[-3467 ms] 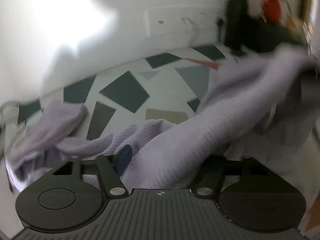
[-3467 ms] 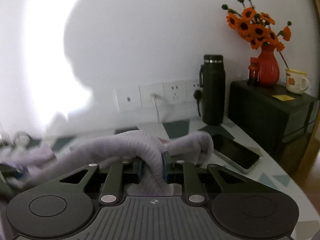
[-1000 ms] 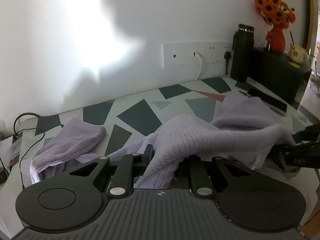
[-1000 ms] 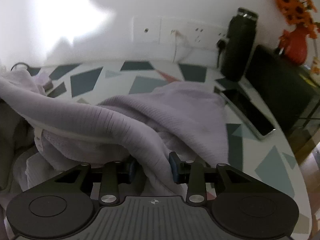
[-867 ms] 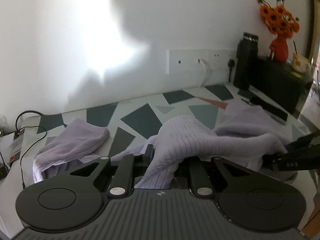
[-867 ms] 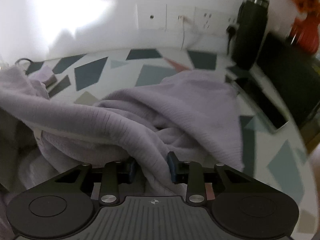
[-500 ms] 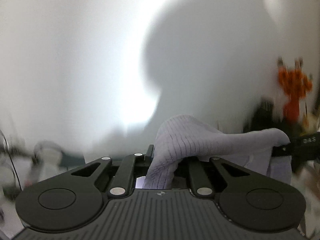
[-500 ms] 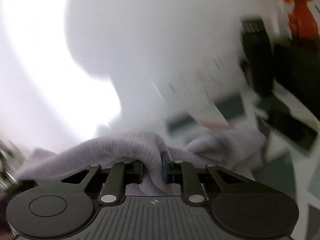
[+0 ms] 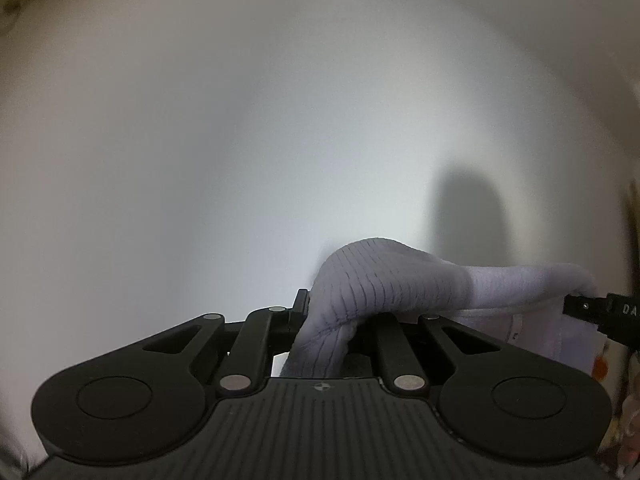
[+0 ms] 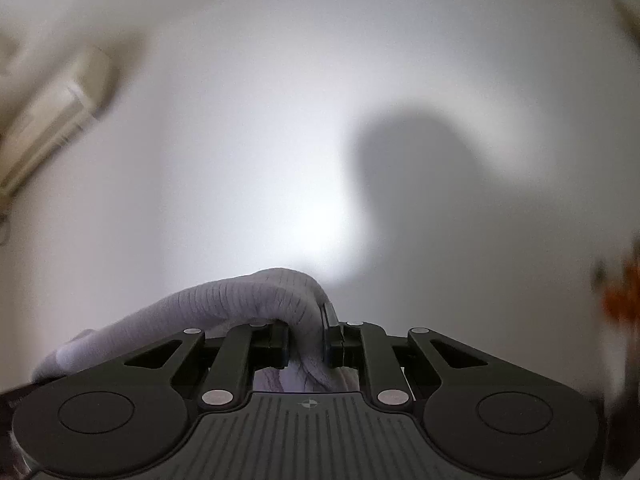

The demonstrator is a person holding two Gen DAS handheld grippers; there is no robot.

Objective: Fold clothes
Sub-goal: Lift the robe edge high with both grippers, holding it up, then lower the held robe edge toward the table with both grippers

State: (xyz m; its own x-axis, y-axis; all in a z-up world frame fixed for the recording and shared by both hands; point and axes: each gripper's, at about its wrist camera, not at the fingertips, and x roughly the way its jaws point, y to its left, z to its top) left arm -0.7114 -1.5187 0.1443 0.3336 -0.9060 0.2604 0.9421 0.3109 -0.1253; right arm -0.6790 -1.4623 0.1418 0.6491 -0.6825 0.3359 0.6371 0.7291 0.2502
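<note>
Lilac ribbed knit garment point(image 9: 384, 280) hangs in the air between the two grippers, lifted against a plain white wall point(image 9: 240, 140). In the left wrist view a bunched fold of it rises over the left gripper point(image 9: 332, 316), whose jaws stand narrow and pinch the cloth; only the left finger's tip shows, the other is buried under the fabric. From that pinch the knit stretches to the right, taut along its top edge, to the right gripper point(image 9: 600, 314), seen at the frame's edge as a dark block with the cloth ending at it. In the right wrist view the same garment point(image 10: 224, 300) runs in from the lower left and folds down between the right gripper's point(image 10: 306, 344) fingers, which are drawn close together and clamp it. Beyond, the wall carries a soft dark shadow point(image 10: 412, 184). A cream wall-mounted air conditioner point(image 10: 52, 116) sits high on the left, blurred. An orange smear point(image 10: 622, 300) at the right edge is too blurred to identify.
</note>
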